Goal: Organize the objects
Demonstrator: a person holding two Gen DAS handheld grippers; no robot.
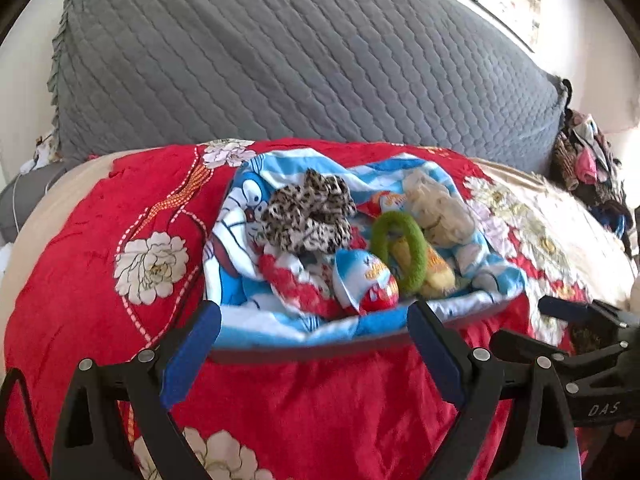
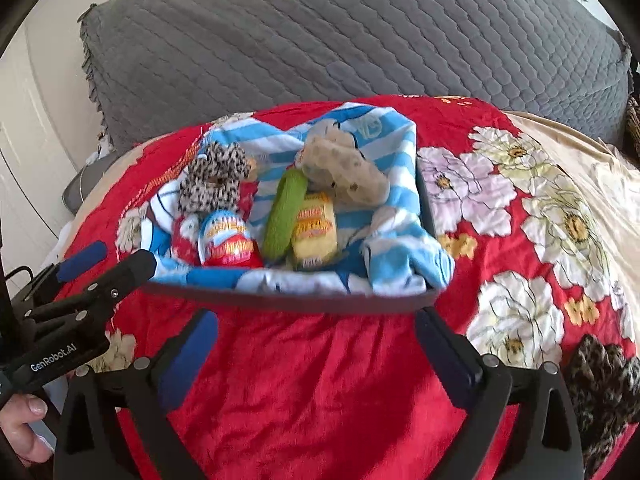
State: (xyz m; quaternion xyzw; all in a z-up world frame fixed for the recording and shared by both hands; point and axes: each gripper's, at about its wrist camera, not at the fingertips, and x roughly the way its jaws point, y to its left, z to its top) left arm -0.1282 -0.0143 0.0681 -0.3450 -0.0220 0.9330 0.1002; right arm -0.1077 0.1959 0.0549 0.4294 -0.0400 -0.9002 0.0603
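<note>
Red floral bedding [image 1: 100, 216] carries a grey tray [image 2: 288, 303] lined with blue-striped cartoon cloth [image 2: 400, 264]. In it lie a leopard scrunchie [image 1: 308, 216], a green hair ring [image 1: 398, 252], a chocolate egg [image 2: 230, 244], a yellow packet [image 2: 314, 236] and a pale scrunchie [image 2: 344, 172]. The left gripper [image 1: 316, 356] and right gripper [image 2: 316, 352] hover near it, fingers apart, holding nothing. Gathering looks almost done; a second leopard scrunchie [image 2: 604, 380] at near right probably comes next, needing a right-side reach.

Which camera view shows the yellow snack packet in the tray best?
The right wrist view: the yellow snack packet shows its whole printed face beside the green ring. In the left wrist view the ring lies across the packet, so only parts appear, blurred.
</note>
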